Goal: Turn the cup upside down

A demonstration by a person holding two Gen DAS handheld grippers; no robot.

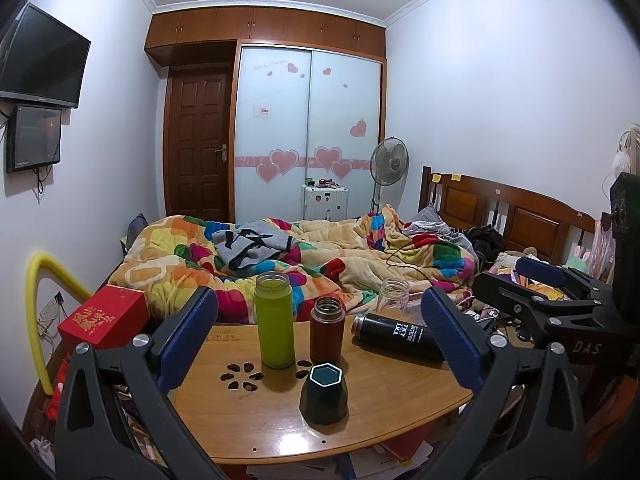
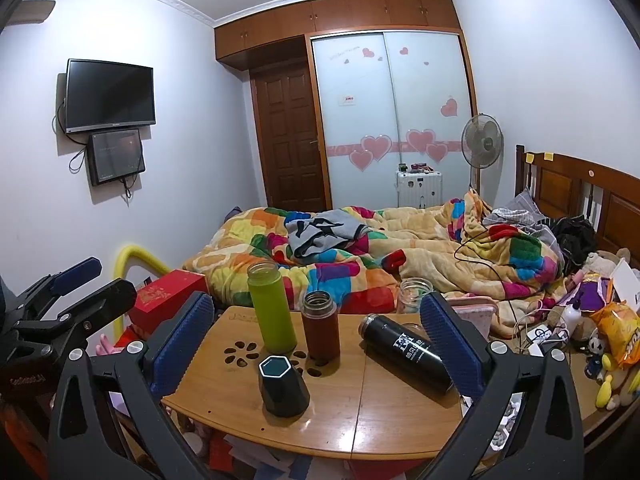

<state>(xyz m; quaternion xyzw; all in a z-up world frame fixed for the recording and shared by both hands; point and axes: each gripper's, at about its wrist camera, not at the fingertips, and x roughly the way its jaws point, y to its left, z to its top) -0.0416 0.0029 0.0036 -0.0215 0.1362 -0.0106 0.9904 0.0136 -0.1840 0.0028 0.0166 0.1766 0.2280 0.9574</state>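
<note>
A dark hexagonal cup (image 1: 324, 394) with a teal inside stands upright, mouth up, near the front of the small wooden table (image 1: 384, 412); it also shows in the right wrist view (image 2: 283, 385). My left gripper (image 1: 320, 338) is open and empty, held back from the table with the cup low between its blue pads. My right gripper (image 2: 316, 340) is open and empty too, the cup lying left of its centre. The right gripper's body (image 1: 560, 300) shows at the right of the left wrist view, and the left gripper's body (image 2: 60, 300) at the left of the right wrist view.
On the table stand a green bottle (image 1: 275, 320) and a brown bottle (image 1: 328, 330), both open; a black bottle (image 1: 396, 336) lies on its side. A clear jar (image 1: 394, 296) stands behind. A red box (image 1: 102, 320) sits left, the cluttered bed (image 1: 320, 256) beyond.
</note>
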